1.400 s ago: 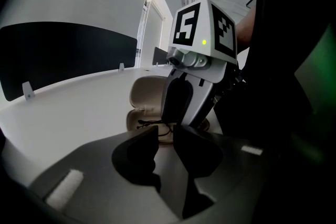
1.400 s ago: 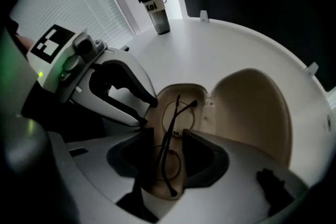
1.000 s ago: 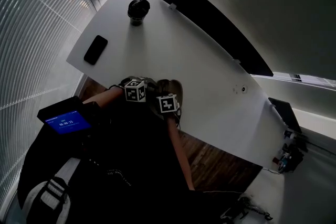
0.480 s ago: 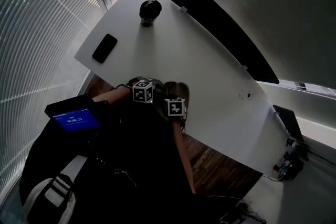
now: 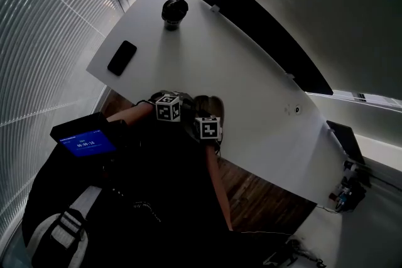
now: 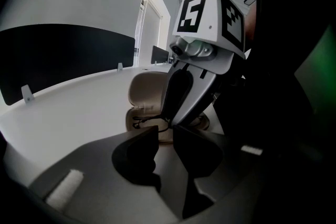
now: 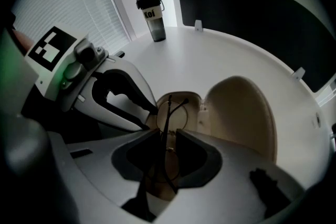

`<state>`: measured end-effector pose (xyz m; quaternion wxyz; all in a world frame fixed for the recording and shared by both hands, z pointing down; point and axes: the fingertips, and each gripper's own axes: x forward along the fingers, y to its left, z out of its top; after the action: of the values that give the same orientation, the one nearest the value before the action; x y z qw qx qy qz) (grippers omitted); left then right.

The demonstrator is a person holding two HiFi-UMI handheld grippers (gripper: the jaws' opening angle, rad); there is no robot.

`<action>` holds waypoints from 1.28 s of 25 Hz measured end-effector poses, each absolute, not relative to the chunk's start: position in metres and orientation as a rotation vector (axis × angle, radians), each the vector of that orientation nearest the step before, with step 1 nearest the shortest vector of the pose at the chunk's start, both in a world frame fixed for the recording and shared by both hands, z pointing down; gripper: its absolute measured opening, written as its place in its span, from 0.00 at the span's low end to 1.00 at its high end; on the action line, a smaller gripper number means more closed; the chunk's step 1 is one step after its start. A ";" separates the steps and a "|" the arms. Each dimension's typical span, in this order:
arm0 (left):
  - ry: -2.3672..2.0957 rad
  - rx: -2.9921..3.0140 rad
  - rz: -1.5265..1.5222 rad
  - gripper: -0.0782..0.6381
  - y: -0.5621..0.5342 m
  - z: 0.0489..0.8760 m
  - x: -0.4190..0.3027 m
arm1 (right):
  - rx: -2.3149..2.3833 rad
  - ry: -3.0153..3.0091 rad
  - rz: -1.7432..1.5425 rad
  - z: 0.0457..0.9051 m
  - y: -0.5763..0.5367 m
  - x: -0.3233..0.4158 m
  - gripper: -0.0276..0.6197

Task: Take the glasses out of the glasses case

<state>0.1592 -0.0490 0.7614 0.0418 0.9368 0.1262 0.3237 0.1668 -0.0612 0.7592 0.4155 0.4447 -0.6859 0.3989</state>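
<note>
My right gripper (image 7: 168, 134) points steeply down into the open beige hard-shell glasses case (image 7: 239, 113), which lies at the near edge of the plain white table (image 5: 245, 85). Its jaws have just been closing and now stand a narrow gap apart around the thin dark wire-framed glasses (image 7: 167, 115), which lie in the lower shell. The wire runs along the left pad, but a slit of beige lining shows beside the other pad, so the glasses are between the jaws and not pinched. In the right gripper view the rounded lid is thrown open to 3 o'clock of the lower shell. My left gripper (image 6: 164, 131) comes to the case from 9 o'clock, and its jaws are almost together on the near rim of the lower shell and nip it. In the head view a flat black phone (image 5: 122, 58) lies at 10 o'clock of the case, well apart from it. A dark shaker bottle with a black lid (image 5: 174, 12) stands at 11 o'clock near the far end. A long black partition panel (image 5: 264, 28) runs along the table edge at 1 o'clock.
</note>
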 end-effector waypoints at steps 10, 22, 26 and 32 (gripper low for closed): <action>0.376 2.876 1.004 0.24 -0.049 0.761 0.158 | 1.311 -1.845 1.069 0.704 -0.067 0.184 0.20; 0.368 2.896 1.020 0.24 -0.048 0.765 0.157 | 1.733 -1.814 1.077 0.628 -0.053 0.309 0.20; 0.362 2.892 1.026 0.24 -0.049 0.764 0.155 | 1.664 -1.587 1.087 0.683 -0.014 0.351 0.20; 0.362 2.896 1.022 0.24 -0.050 0.764 0.159 | 1.479 -1.429 1.062 0.741 0.018 0.357 0.20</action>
<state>0.1588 -0.0503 0.7643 0.0248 0.9362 0.1172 0.3305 0.3569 0.0183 0.7413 0.4019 0.5852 -0.5652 0.4202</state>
